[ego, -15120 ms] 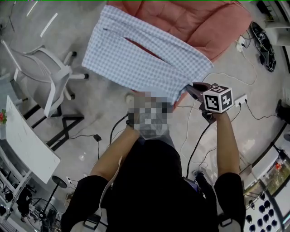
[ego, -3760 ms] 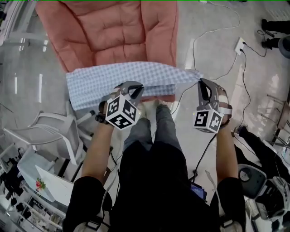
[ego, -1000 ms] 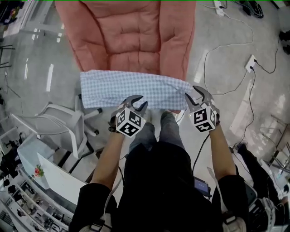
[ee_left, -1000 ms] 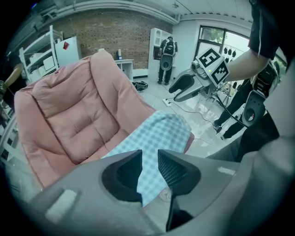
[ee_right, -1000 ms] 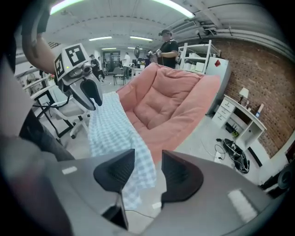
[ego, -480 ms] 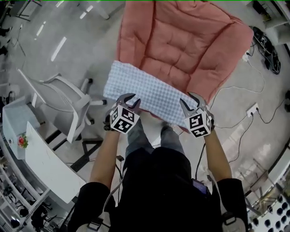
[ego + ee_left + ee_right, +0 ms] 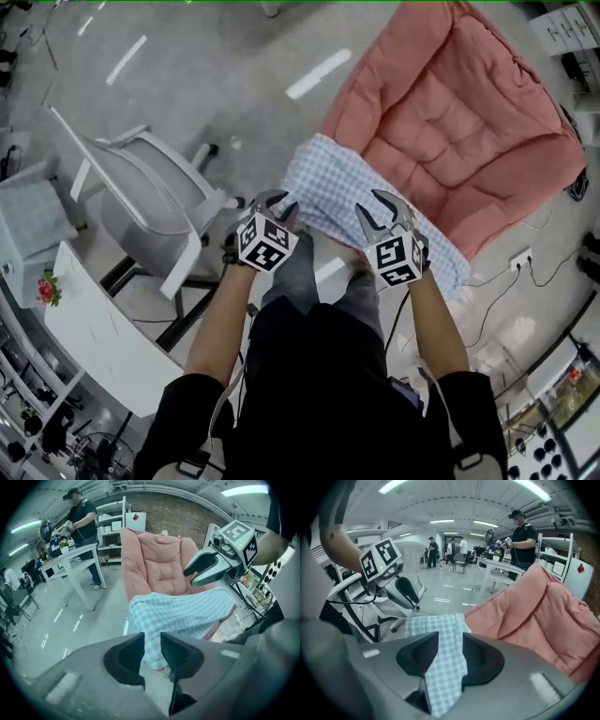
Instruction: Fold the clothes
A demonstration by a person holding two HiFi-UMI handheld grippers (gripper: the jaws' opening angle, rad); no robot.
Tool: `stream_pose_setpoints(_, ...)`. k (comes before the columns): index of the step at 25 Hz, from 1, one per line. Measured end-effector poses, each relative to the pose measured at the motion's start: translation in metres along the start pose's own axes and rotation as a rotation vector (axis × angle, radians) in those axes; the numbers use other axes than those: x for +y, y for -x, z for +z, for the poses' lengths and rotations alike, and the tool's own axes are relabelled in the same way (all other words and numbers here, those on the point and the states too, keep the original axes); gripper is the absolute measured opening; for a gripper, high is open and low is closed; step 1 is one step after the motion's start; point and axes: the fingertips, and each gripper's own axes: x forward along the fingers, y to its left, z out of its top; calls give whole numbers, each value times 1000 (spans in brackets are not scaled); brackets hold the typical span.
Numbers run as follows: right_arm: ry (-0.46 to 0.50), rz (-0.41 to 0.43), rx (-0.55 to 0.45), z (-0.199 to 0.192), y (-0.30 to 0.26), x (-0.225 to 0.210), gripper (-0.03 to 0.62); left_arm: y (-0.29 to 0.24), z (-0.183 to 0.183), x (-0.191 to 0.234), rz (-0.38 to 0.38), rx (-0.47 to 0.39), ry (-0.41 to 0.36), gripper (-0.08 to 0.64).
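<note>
Left gripper (image 7: 278,202): pinching cloth (image 7: 328,190) edge | right gripper (image 7: 382,208): pinching same edge | cloth: stretched between both, at cushion (image 7: 469,122) front

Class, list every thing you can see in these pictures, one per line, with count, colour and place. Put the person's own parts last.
blue-and-white checked cloth: one, pale blue and white, over the lounge chair's near edge
pink quilted padded lounge chair: one, salmon pink, on the floor ahead, right
white swivel office chair: one, white, left of the cloth
white table: one, white, lower left
small red-flowered plant: one, red and green, at the table's left edge
white power strip: one, white, floor at right
bystander in dark clothes: one, behind the lounge chair
left tongs: one, grey, shut on the cloth
right tongs: one, grey, shut on the cloth
</note>
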Motion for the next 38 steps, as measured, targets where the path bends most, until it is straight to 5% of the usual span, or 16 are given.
stream_pose_setpoints(6, -22, 18, 22, 40, -59, 23, 163, 2, -23, 41, -40, -11, 3, 114)
stream_pose_setpoints(18, -27, 50, 36, 50, -82, 27, 160, -34, -57, 61, -43, 37, 113, 114)
stream_pose_setpoints(28, 12, 113, 73, 40, -110, 20, 158, -38, -80, 65, 18, -18, 412, 114)
stream_pose_setpoints(38, -58, 94, 76, 16, -100, 21, 155, -37, -55, 55, -3, -31, 320, 114)
